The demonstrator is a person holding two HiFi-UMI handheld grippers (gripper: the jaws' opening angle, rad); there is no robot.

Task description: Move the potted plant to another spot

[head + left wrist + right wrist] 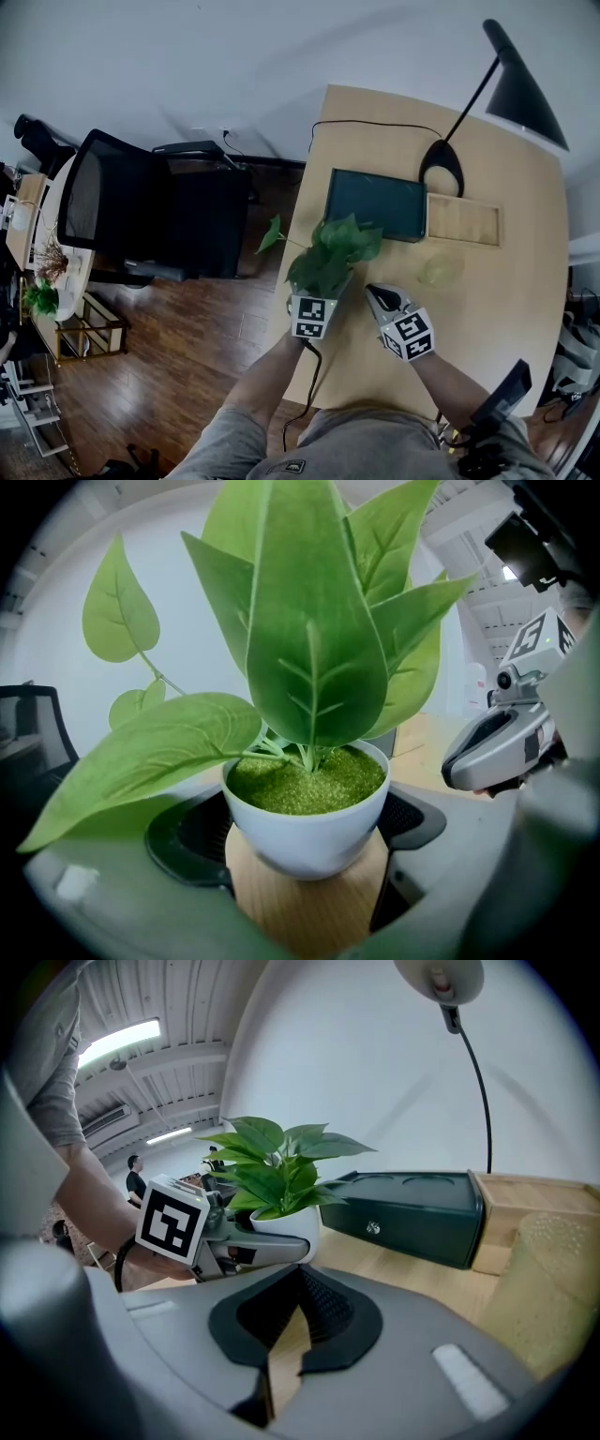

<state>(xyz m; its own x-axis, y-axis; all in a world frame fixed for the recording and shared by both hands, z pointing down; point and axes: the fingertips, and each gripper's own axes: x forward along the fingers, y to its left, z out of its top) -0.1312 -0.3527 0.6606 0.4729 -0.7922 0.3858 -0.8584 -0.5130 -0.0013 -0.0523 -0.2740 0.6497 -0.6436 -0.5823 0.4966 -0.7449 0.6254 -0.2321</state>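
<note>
Nearly at the left edge of the bench [511, 309] stands the potted plant [330, 255], about midway between the near and far edges. One leaf [271, 235] on a long stem reaches out past that edge, over the wood floor [202, 328]. The left claw [319, 298] comes in from the near side and is clamped on the white pot [305, 834]. Its dark pads [180, 836] press the pot's wall on both sides, low down, and bench wood shows under the pot.

The right claw [382, 298] sits just beside it, toward the middle of the bench. Its jaws are drawn together at the tips with nothing between them.

Toward the far edge, the way is taken up by a row of things:
- a dark green box [375, 203], close behind the leaves
- a shallow wooden tray [463, 221], touching the box's right side
- the black lamp base [441, 170], behind where the two meet

A pale yellow-green textured lump [439, 270] lies between the tray and the right claw.

Bare wood runs from the right claw out to the right edge and along the near right corner. Off the left edge, a black office chair [112, 206] stands on the floor, well apart from the bench.
</note>
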